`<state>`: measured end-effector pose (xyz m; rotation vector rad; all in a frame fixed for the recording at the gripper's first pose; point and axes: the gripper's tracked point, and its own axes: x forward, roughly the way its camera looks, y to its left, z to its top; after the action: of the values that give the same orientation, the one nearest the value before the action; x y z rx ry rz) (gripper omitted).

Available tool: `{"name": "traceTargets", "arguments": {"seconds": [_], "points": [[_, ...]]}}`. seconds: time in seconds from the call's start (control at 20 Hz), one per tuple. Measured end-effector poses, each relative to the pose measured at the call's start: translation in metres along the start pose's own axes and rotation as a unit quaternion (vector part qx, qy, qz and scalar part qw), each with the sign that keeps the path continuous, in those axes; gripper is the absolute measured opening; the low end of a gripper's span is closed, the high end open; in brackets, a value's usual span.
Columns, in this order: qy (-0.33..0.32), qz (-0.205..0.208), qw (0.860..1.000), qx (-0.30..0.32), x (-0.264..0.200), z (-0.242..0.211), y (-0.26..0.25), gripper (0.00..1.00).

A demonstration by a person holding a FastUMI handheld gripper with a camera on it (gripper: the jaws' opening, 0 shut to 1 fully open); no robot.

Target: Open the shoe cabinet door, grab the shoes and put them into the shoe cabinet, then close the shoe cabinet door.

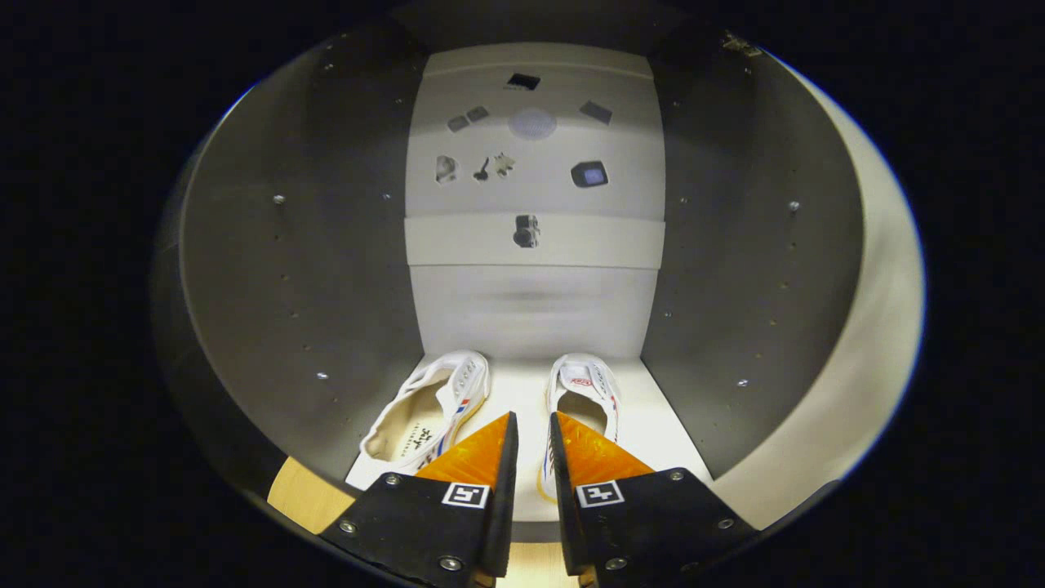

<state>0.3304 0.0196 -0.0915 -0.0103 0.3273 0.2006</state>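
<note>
The hand-held gripper (532,429) sat nearest, its two fingers drawn to a narrow gap with nothing between them, pointing into the open shoe cabinet (286,269). Just ahead of the fingertips, on the cabinet's pale floor, stood the pair of white canvas shoes: the left shoe (429,408) angled beside the left finger, the right shoe (584,392) partly behind the right finger. Both lay toes toward the back wall, apart from each other. They looked light and soft, with collars that would likely fold under a pinch; the heel rim or the side wall near the opening seemed the surest place to hold. With both shoes inside, the door probably remained to be closed.
</note>
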Motion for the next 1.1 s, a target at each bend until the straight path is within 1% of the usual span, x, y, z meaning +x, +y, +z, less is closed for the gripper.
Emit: {"name": "traceTargets", "arguments": {"seconds": [0.1, 0.2, 0.4, 0.65, 0.8, 0.9, 1.0, 1.1], "points": [[-0.022, -0.006, 1.000, -0.001, -0.043, 0.010, 0.005, 0.25], [-0.047, -0.012, 0.999, -0.003, -0.089, 0.018, 0.012, 0.27], [-0.074, -0.024, 0.997, 0.000, -0.174, 0.014, 0.027, 0.27], [-0.096, -0.036, 0.995, 0.010, -0.262, 0.000, 0.044, 0.27], [-0.111, -0.052, 0.992, 0.019, -0.308, -0.005, 0.042, 0.27], [-0.117, -0.053, 0.991, 0.028, -0.332, -0.011, 0.043, 0.27], [-0.122, -0.054, 0.990, 0.033, -0.356, -0.020, 0.044, 0.32], [-0.122, -0.059, 0.990, 0.029, -0.373, -0.029, 0.039, 0.32]]}}
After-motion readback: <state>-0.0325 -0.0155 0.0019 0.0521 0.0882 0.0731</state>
